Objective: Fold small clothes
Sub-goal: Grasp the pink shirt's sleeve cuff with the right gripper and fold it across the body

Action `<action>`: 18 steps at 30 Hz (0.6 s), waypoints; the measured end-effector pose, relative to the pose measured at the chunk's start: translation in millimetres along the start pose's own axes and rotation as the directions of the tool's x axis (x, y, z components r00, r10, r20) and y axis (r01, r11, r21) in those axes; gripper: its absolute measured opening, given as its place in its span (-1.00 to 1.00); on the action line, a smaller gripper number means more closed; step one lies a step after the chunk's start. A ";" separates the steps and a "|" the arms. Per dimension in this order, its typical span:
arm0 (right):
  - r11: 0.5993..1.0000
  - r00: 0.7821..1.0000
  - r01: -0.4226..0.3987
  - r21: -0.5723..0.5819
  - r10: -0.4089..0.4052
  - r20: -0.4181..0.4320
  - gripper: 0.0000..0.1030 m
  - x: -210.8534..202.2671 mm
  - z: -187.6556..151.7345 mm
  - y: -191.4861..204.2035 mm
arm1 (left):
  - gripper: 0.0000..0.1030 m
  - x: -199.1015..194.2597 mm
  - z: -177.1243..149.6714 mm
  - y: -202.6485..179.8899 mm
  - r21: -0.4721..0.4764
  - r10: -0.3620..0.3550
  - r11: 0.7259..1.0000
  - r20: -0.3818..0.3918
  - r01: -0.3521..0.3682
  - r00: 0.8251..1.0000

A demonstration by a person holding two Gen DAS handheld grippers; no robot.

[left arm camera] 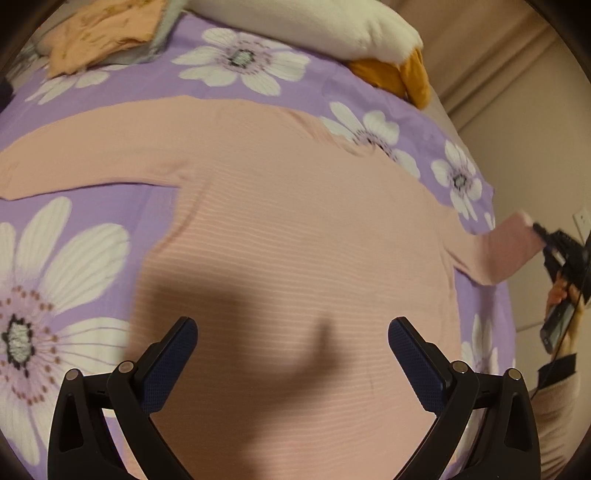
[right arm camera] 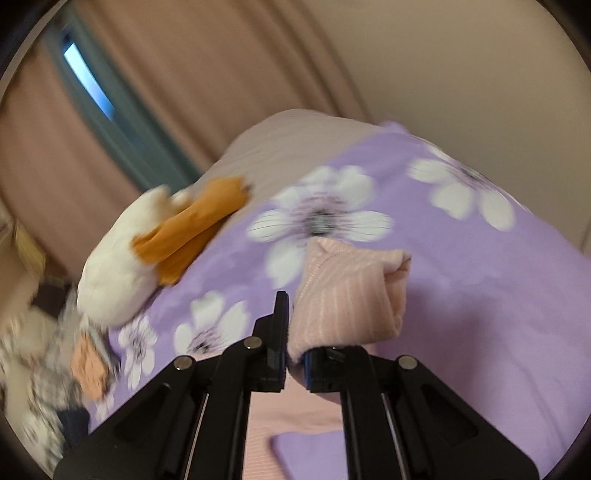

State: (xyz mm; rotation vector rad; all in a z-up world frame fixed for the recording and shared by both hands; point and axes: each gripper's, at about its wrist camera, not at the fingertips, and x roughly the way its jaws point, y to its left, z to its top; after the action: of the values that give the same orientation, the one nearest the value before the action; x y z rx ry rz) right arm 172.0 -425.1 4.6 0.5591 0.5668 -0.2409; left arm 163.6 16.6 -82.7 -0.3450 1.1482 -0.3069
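The pink ribbed long-sleeved top (left arm camera: 295, 229) is looking like a light, soft knit that will be draping and stretching rather than holding any shape, so it is probably best taken by its edges: cuffs, shoulder seams or hem, where a pinch catches doubled fabric and is not sliding off. It is lying spread flat on the purple flowered bedspread (left arm camera: 74, 266), body toward the left wrist camera, one sleeve reaching out across the sheet to the left of that view and the other sleeve (right arm camera: 347, 291) running off toward the bed's right edge. The right gripper (right arm camera: 295, 354) is pinching that sleeve near its cuff, fingers closed down on the fabric, and is lifting it clear of the bedspread so the cuff end is flopping over limply. The left gripper (left arm camera: 291, 362) is hovering above the lower body of the top with its fingers spread wide and nothing between them, casting a shadow on the knit. The fabric is showing fine pale horizontal ribs on a salmon-pink ground, with few wrinkles. A white and orange plush toy (left arm camera: 332, 29) and a folded orange garment (left arm camera: 107, 33) are lying near the far edge of the bed.
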 end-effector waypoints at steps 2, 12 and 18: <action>0.997 1.000 -0.019 -0.077 0.018 -0.017 -0.87 7.5 -2.5 47.9 | 0.98 -8.4 0.1 9.1 -0.009 0.004 1.000 0.016 -0.004 1.000; 0.884 0.990 -0.089 -0.458 0.028 -0.139 -0.84 73.3 -94.8 223.3 | 0.98 -41.0 2.4 76.3 -0.126 0.039 0.992 0.076 -0.029 0.996; 0.709 0.966 -0.072 -0.701 -0.125 -0.225 -0.84 138.2 -203.5 267.6 | 0.98 -44.4 3.8 104.2 -0.175 0.061 0.984 0.086 -0.046 0.994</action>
State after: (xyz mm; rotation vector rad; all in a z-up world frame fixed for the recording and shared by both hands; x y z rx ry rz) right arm 293.2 -98.9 -100.8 -0.1834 0.8653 0.0404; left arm 156.5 129.7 -88.0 -0.4751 1.0950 -0.1430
